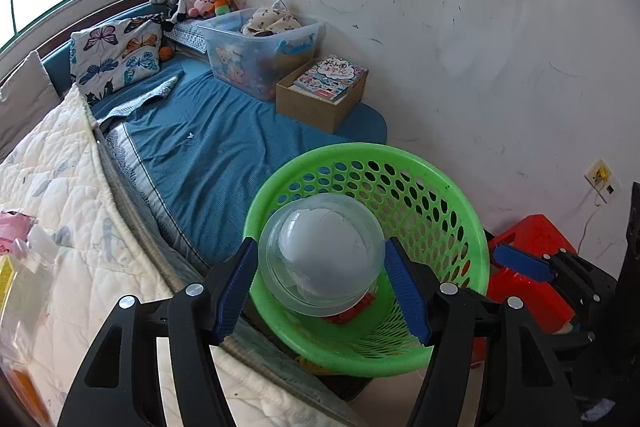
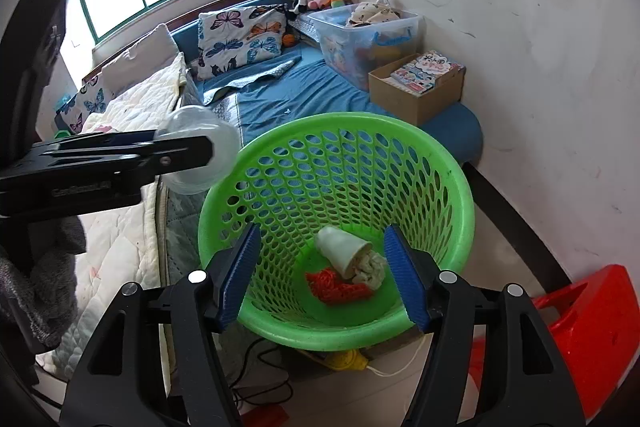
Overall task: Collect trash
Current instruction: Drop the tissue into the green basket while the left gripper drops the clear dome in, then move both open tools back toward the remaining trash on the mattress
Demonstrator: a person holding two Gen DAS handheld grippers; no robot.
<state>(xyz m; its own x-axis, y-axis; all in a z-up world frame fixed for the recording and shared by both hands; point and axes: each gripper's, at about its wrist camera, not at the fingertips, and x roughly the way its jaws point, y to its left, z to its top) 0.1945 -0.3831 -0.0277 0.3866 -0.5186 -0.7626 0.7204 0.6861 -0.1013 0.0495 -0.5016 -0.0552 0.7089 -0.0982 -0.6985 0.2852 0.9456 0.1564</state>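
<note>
Trash in your left gripper (image 1: 320,283) is one clear plastic cup (image 1: 320,255), pinched across its sides by the blue pads (image 1: 236,291), mouth toward the camera. You hold it that way, I'd judge, so it hangs over the bin and can simply drop once the pads part. From the left wrist it sits over the near part of the green bin (image 1: 440,195); from the right wrist the cup (image 2: 200,155) looks level with the rim at its left edge — so whether it is fully over the opening, I can't tell.

Your right gripper (image 2: 320,275) is parted and holds nothing; its pads (image 2: 404,275) stand apart just over the near rim, pointing down into the bin (image 2: 440,163). That reads as a drop already made.

Inside the bin I count two pieces: one white paper cup (image 2: 340,247) lying on its side with crumpled paper at its mouth, and one scrap of red netting (image 2: 336,287) touching it on the floor of the bin. With the cup you carry, that makes three pieces of trash in view.

Outward — one bin, standing on the floor against the foot of the bed (image 1: 224,139), close enough to reach from either hand. One red stool (image 2: 600,327) stands just beside it, and a yellow plug (image 2: 344,361) lies under its near edge.
</note>
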